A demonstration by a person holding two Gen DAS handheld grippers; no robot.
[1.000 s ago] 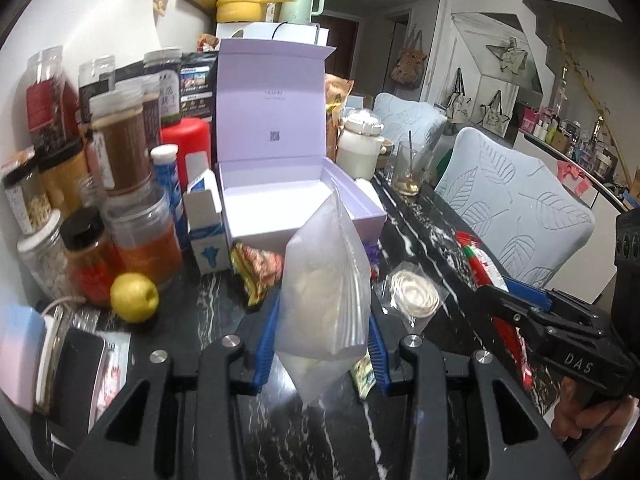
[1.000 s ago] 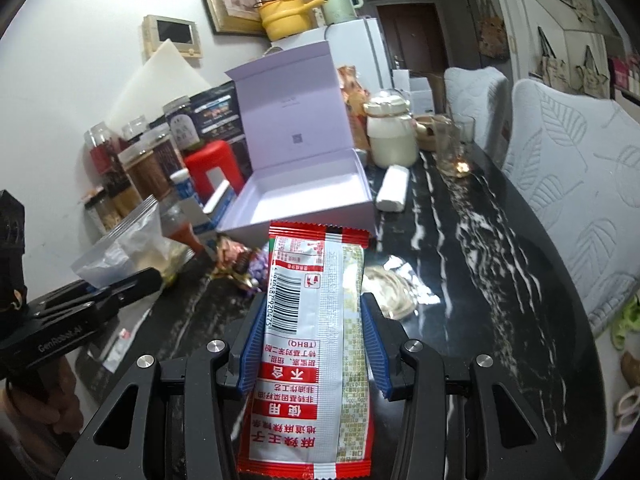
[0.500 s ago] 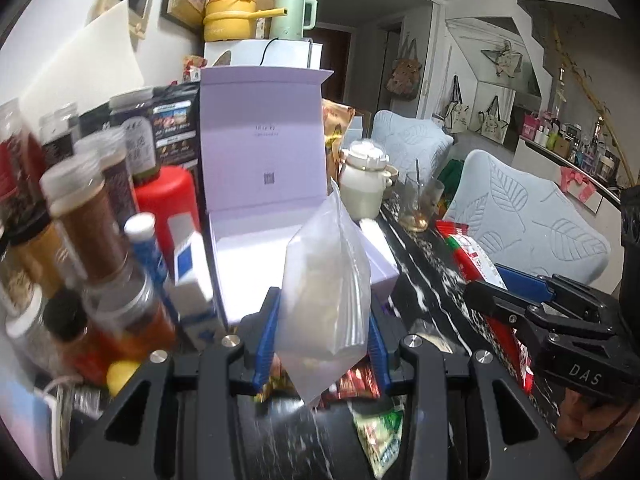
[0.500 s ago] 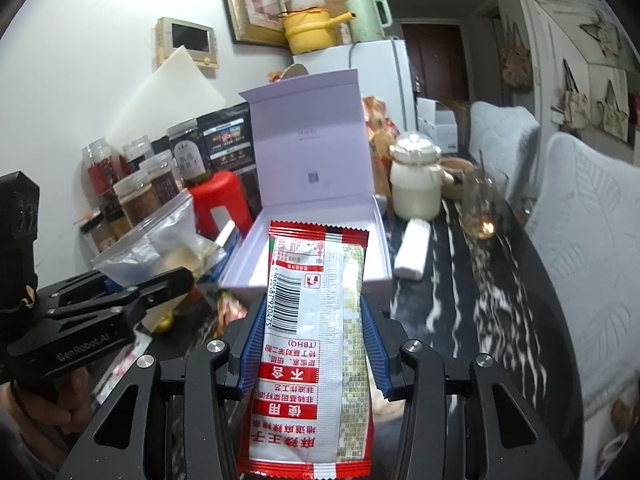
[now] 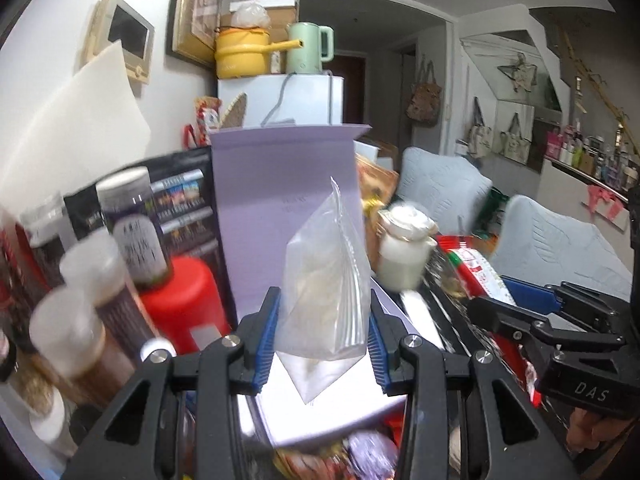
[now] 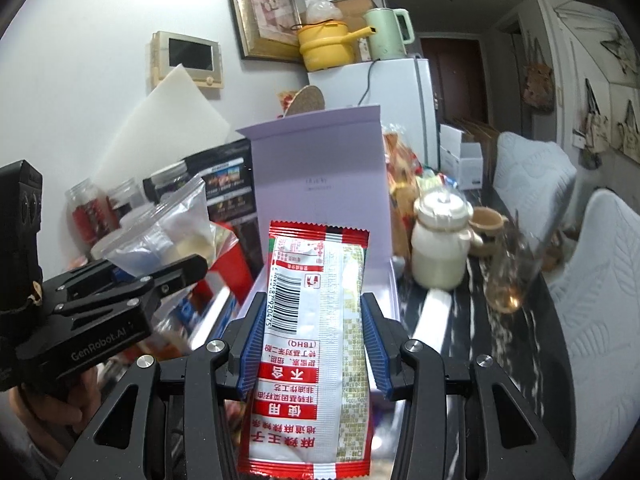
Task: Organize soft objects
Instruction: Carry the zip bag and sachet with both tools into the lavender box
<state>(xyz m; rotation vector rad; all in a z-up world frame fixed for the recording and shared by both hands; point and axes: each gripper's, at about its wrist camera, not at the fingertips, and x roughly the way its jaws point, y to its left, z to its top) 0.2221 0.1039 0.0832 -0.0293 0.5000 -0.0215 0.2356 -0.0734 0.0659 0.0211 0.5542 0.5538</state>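
Above the open purple box, the left gripper squeezes a clear bag and the right gripper squeezes a red snack packet, both held up.

Two grippers, left gripper and right gripper, one clear bag, one red snack packet, one lilac box, one cream jar at two o'clock.

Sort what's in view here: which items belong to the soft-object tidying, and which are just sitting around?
Part of the job:
- clear zip bag, gripped by the left gripper
- red-and-white snack packet, gripped by the right gripper
- open lilac box, which both are pointed toward

Just lying about:
- red canister
- cream ceramic jar
- yellow pot
- green kettle
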